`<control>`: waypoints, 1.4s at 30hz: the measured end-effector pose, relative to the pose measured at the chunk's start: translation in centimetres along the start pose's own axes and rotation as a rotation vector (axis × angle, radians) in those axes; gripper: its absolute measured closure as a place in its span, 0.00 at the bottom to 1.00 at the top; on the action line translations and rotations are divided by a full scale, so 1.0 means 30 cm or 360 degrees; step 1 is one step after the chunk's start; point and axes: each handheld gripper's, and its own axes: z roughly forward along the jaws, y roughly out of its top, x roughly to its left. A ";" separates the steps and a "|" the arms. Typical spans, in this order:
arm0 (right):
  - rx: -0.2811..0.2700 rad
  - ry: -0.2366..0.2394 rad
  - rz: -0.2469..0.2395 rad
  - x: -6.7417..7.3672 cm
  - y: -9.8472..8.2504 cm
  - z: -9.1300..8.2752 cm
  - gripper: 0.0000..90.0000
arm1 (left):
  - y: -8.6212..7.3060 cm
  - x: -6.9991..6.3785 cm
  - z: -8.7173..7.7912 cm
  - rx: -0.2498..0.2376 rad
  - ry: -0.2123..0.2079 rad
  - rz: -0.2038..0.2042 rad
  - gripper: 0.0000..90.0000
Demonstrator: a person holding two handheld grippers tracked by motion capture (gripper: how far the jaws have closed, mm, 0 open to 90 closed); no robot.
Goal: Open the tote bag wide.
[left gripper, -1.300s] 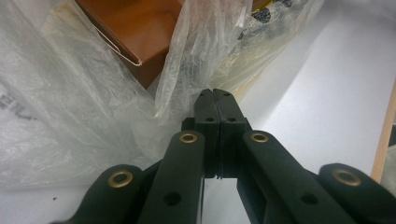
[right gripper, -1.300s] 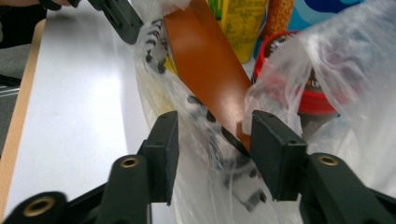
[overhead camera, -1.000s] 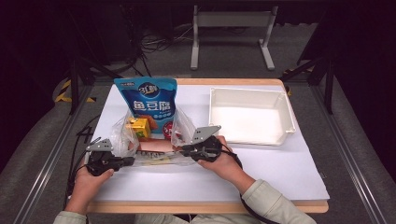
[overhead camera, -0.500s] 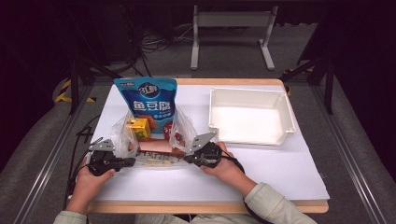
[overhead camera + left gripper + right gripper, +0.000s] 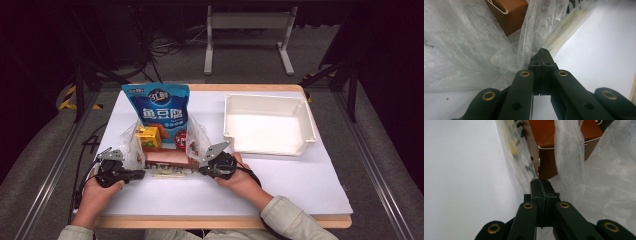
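- Looking down from the high view, a crinkled clear plastic bag (image 5: 165,150) lies on the white desk (image 5: 280,190), near its front left part, with a glossy blue snack pouch (image 5: 156,107) standing out of its far end, a yellow carton (image 5: 148,137) inside it, and a flat reddish-brown packet (image 5: 167,159) along its near edge
- A rectangular white tray (image 5: 300,125) with raised walls sits to the right, apart from the bag
- Both forearms come in low from the front; the left claw (image 5: 140,174) points rightward at the bag's near left corner, the right claw (image 5: 202,170) points leftward at its near right corner, hands wrapped round the black bodies
- From the left gripper view the film's fine wrinkles show; the left claw (image 5: 542,56) is pressed together, pinching a fold of the plastic bag (image 5: 469,50), with a brown box corner (image 5: 511,15) behind the film
- From the right gripper view the right claw (image 5: 540,183) is likewise closed tight on the bag's edge (image 5: 571,157), beside a printed wrapper strip (image 5: 519,147) and the brown box (image 5: 549,135); its jaws have just been closing, film between them
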 end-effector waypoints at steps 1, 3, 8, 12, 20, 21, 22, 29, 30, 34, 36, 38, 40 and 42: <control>-0.0001 0.0000 0.0001 0.000 0.000 0.000 1.00 | -0.001 -0.004 -0.005 0.0001 0.0014 0.0001 0.99; -0.0005 -0.0001 0.0005 0.000 -0.001 0.000 1.00 | 0.001 -0.021 -0.025 -0.0032 0.0048 0.0047 0.96; -0.0007 0.0009 0.0021 -0.002 -0.003 0.000 1.00 | 0.020 -0.086 -0.102 -0.0224 0.0032 0.0190 0.87; -0.0012 0.0013 0.0027 -0.003 -0.003 0.001 1.00 | 0.042 -0.153 -0.160 -0.0381 0.0076 0.0289 0.79; -0.0017 0.0018 0.0035 -0.005 -0.005 0.001 1.00 | 0.081 -0.180 -0.136 -0.0467 0.0216 0.0248 0.61; -0.0018 0.0021 0.0038 -0.006 -0.005 0.001 1.00 | 0.084 -0.178 -0.123 -0.0448 0.0230 0.0231 0.62; -0.0019 0.0022 0.0039 -0.006 -0.005 0.001 1.00 | 0.088 -0.175 -0.114 -0.0439 0.0247 0.0230 0.63; -0.0021 0.0018 0.0033 -0.005 -0.006 0.000 1.00 | 0.092 -0.122 -0.089 -0.0357 0.0386 0.0161 0.95; -0.0020 0.0017 0.0031 -0.005 -0.006 0.000 1.00 | 0.086 -0.116 -0.096 -0.0360 0.0397 0.0129 0.99; -0.0020 0.0017 0.0031 -0.004 -0.006 0.000 1.00 | 0.056 -0.088 -0.129 -0.0356 0.0460 0.0051 1.00; -0.0020 0.0018 0.0031 -0.004 -0.006 0.000 1.00 | 0.037 -0.066 -0.139 -0.0336 0.0496 0.0006 1.00; -0.0019 0.0018 0.0029 -0.004 -0.006 0.000 1.00 | 0.018 -0.037 -0.141 -0.0320 0.0501 -0.0064 1.00; -0.0018 0.0018 0.0028 -0.004 -0.006 0.000 1.00 | 0.005 -0.011 -0.136 -0.0274 0.0507 -0.0110 1.00; -0.0017 0.0021 0.0029 -0.004 -0.006 0.000 1.00 | -0.004 0.007 -0.118 -0.0215 0.0503 -0.0143 1.00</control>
